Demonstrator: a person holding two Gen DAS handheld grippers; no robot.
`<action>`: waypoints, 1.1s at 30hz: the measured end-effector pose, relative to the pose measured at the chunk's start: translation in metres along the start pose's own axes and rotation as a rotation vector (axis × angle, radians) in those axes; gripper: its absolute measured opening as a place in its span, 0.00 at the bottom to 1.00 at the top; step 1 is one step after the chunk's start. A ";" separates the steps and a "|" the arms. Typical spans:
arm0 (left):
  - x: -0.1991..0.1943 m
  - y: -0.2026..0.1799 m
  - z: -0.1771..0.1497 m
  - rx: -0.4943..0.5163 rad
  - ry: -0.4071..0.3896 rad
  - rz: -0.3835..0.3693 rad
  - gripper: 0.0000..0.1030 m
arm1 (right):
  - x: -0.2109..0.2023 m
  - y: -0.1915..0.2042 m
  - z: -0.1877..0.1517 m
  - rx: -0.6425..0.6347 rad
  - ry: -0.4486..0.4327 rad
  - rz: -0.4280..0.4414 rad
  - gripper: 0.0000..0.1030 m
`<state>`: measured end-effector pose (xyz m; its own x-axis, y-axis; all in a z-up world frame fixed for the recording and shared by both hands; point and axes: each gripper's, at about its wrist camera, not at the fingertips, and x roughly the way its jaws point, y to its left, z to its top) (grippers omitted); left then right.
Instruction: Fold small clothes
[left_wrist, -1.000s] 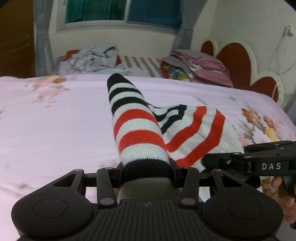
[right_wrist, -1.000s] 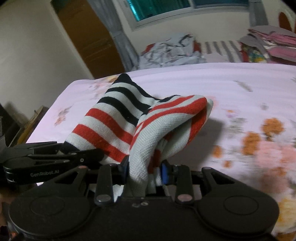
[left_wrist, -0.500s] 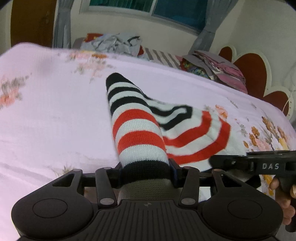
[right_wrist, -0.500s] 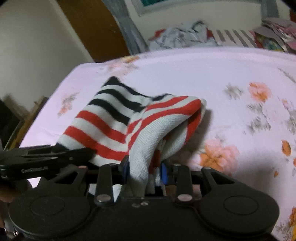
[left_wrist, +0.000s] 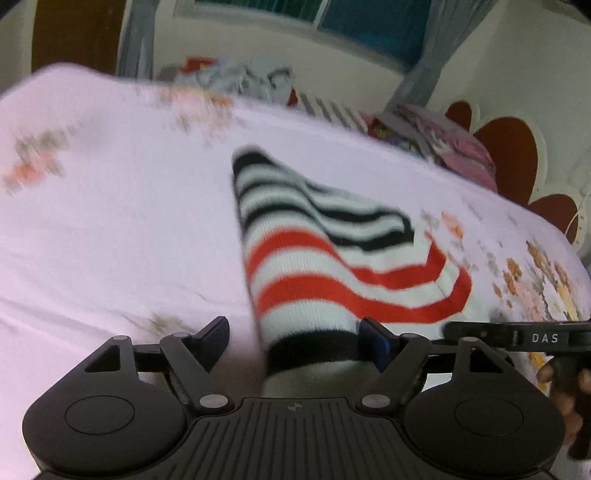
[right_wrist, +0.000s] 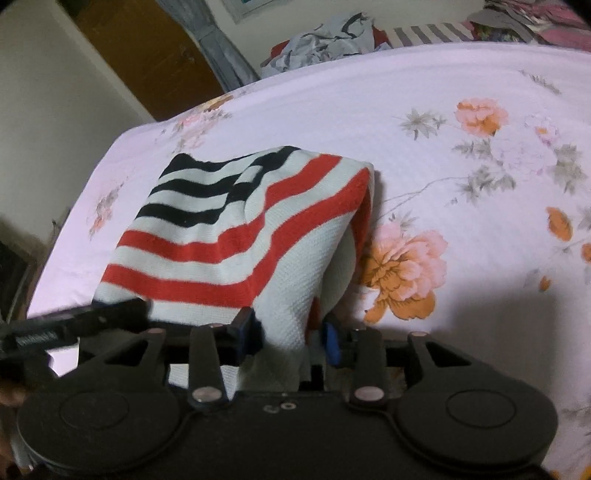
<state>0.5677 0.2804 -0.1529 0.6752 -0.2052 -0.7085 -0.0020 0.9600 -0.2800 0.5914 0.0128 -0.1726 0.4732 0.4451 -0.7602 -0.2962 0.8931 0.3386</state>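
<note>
Left gripper (left_wrist: 295, 341) fingers spread; right gripper (right_wrist: 288, 332), marked "DAS", pinches the striped garment (right_wrist: 236, 229).

From my left wrist view I read "DAS" in white capitals on the black body of the right gripper (left_wrist: 532, 338), low at the right edge. In my right wrist view the left gripper (right_wrist: 37, 338) at the near left carries a line of pale lettering on its side, but it is too blurred for me to make out. I find nothing else legible.
</note>
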 end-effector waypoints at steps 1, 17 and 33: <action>-0.012 0.004 0.003 0.006 -0.032 0.002 0.74 | -0.011 0.004 0.002 -0.050 -0.035 -0.044 0.45; 0.021 -0.028 0.018 0.249 0.041 0.045 0.42 | 0.023 0.035 0.019 -0.284 0.001 -0.231 0.15; -0.041 -0.026 -0.052 0.227 0.022 0.066 0.38 | -0.031 0.075 -0.048 -0.433 -0.016 -0.180 0.12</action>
<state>0.5022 0.2540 -0.1501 0.6628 -0.1426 -0.7351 0.1223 0.9891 -0.0815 0.5148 0.0629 -0.1502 0.5602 0.2896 -0.7761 -0.5257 0.8484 -0.0629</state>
